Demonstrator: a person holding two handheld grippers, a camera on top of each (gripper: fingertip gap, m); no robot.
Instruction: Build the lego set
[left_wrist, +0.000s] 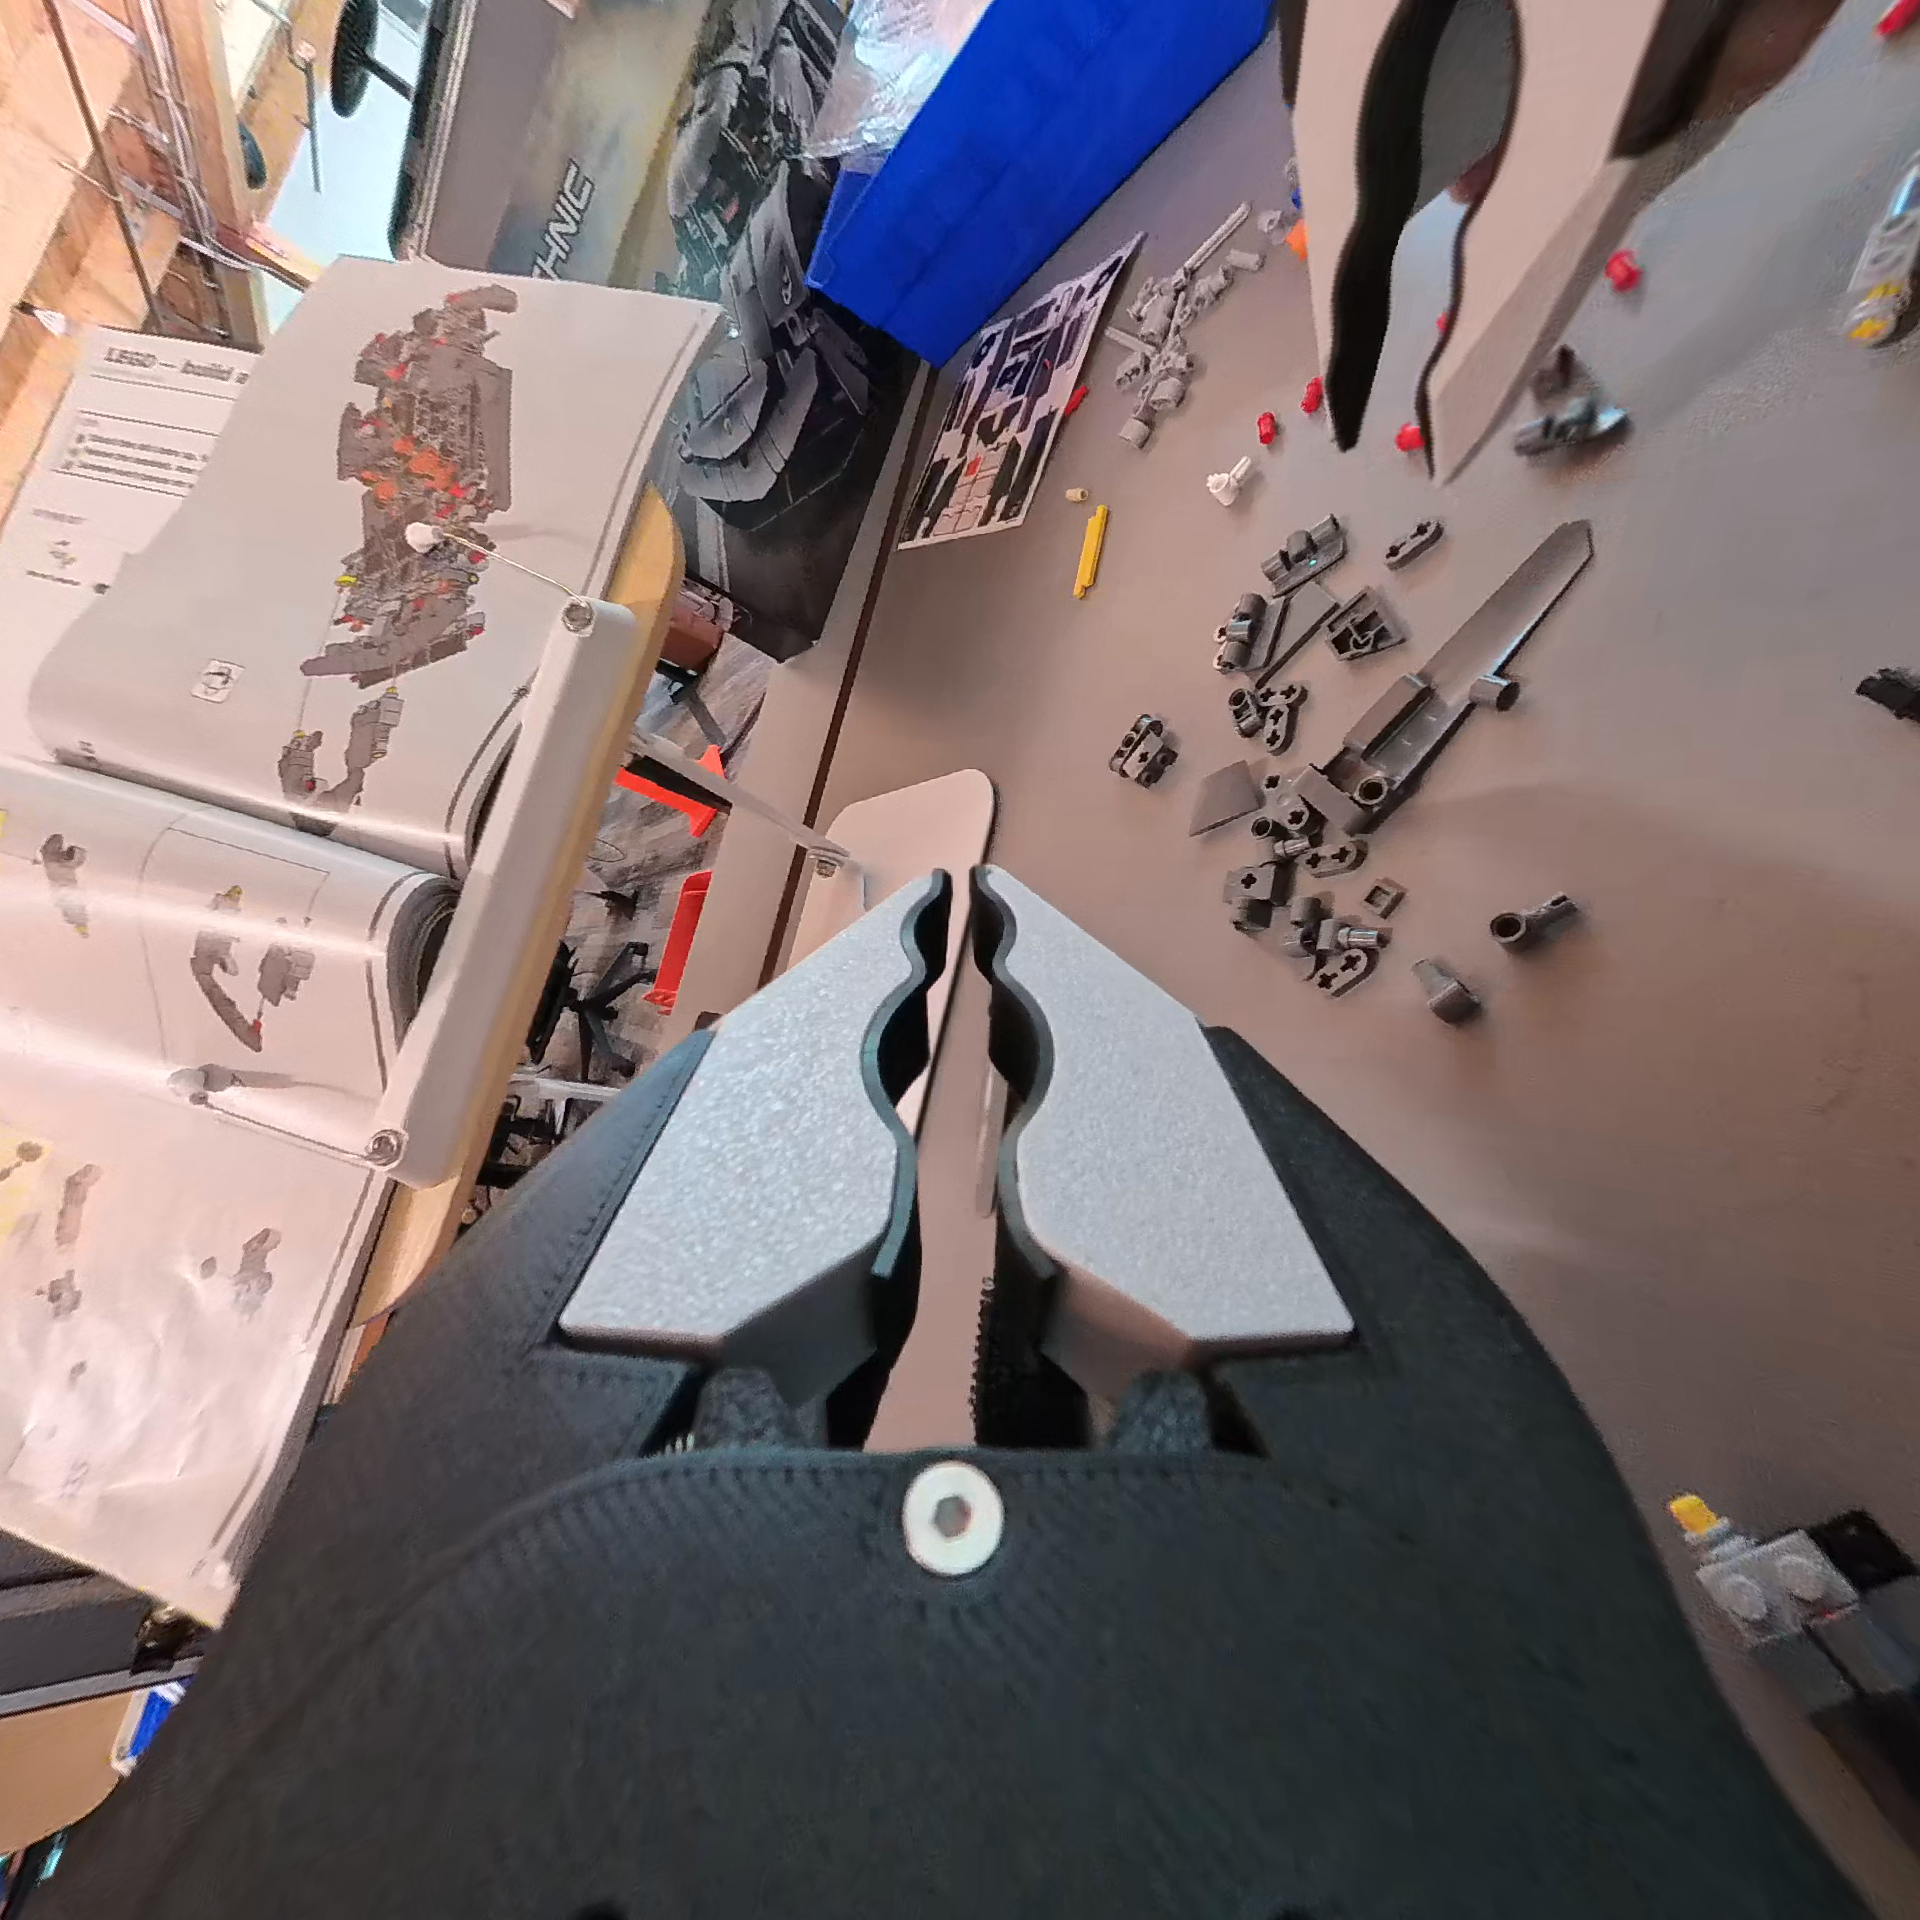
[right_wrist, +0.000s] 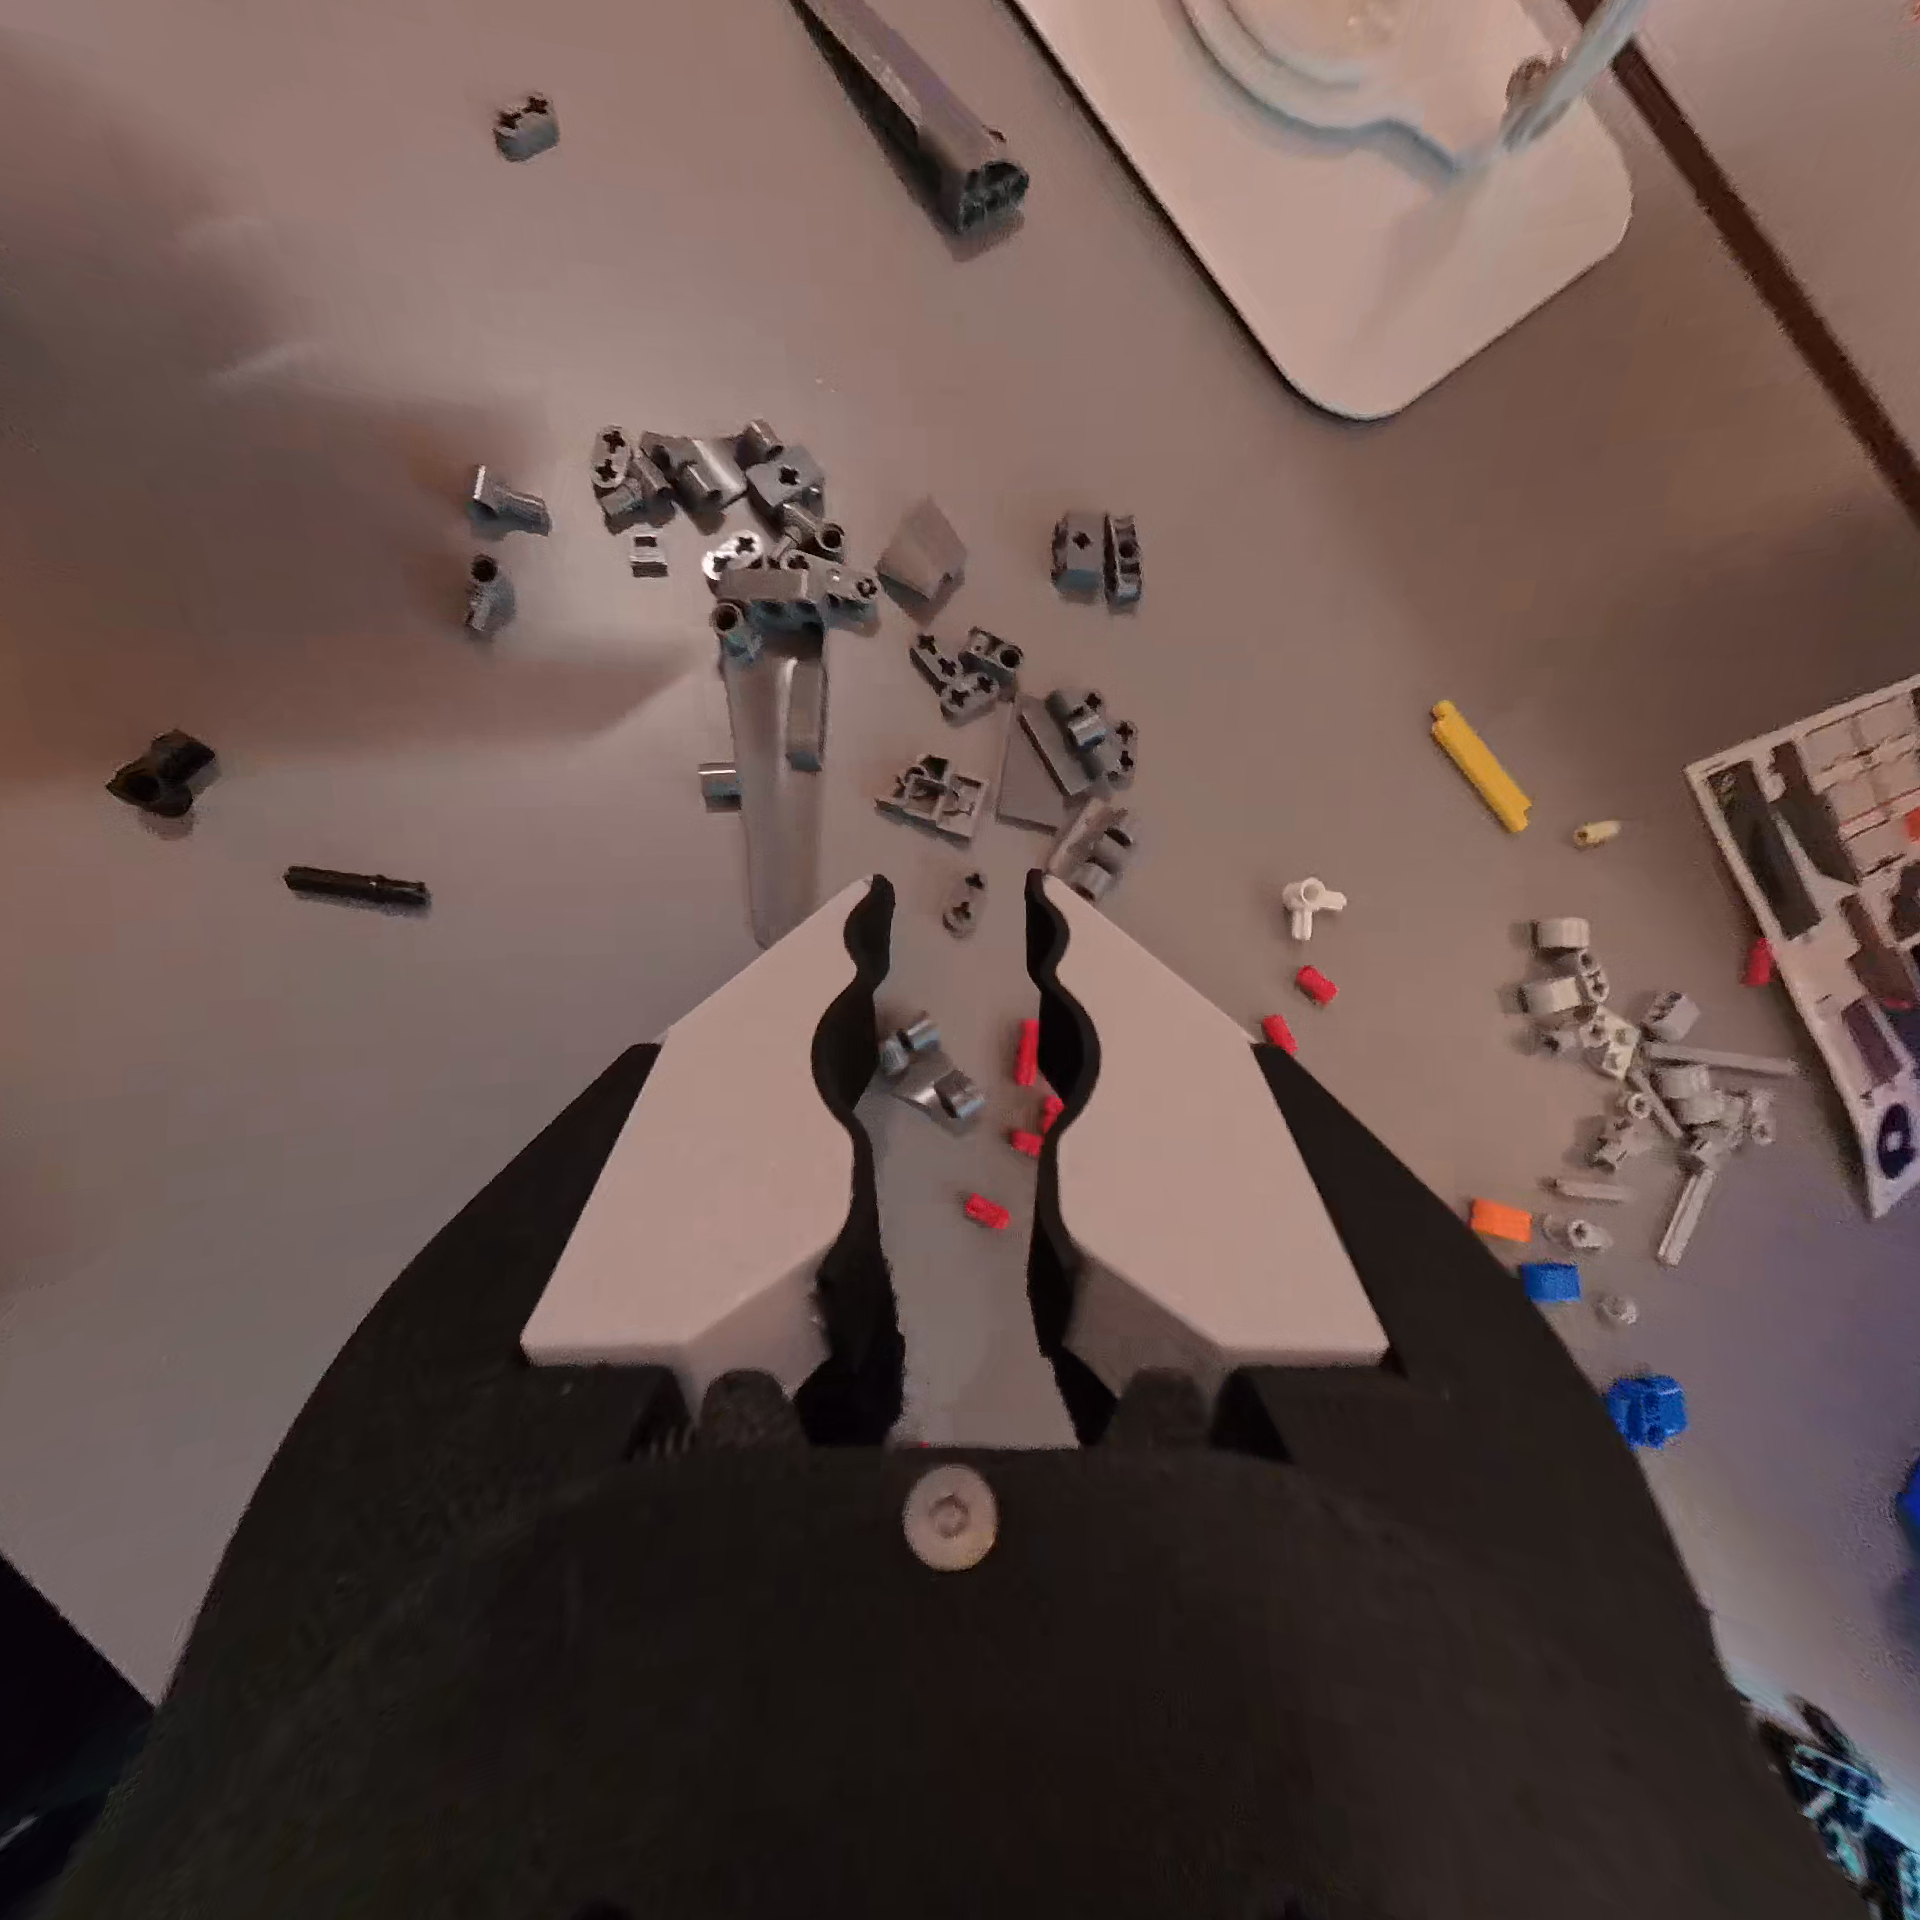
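Note:
My left gripper (left_wrist: 961, 878) is shut with nothing between its pads, held over the grey table (left_wrist: 1091, 644) near its left edge. A heap of dark grey building parts (left_wrist: 1299, 831) and a long grey panel (left_wrist: 1475, 665) lie to its right. My right gripper (right_wrist: 958, 883) is open and holds nothing; it hovers above the table. A small dark grey link (right_wrist: 964, 902) lies on the table under the gap between its fingertips, untouched. Red pins (right_wrist: 1027, 1049) lie beneath its fingers. The right gripper also shows in the left wrist view (left_wrist: 1392, 457), fingers apart.
An open instruction booklet (left_wrist: 312, 623) stands on a holder at the left. A blue bin (left_wrist: 1039, 156), a sticker sheet (right_wrist: 1829, 914), a yellow axle (right_wrist: 1481, 767), light grey parts (right_wrist: 1642, 1060), blue parts (right_wrist: 1647, 1411), a black pin (right_wrist: 356, 886) and a white stand base (right_wrist: 1351, 208) surround the heap. Spacing between my two grippers at the tips: around 15 cm.

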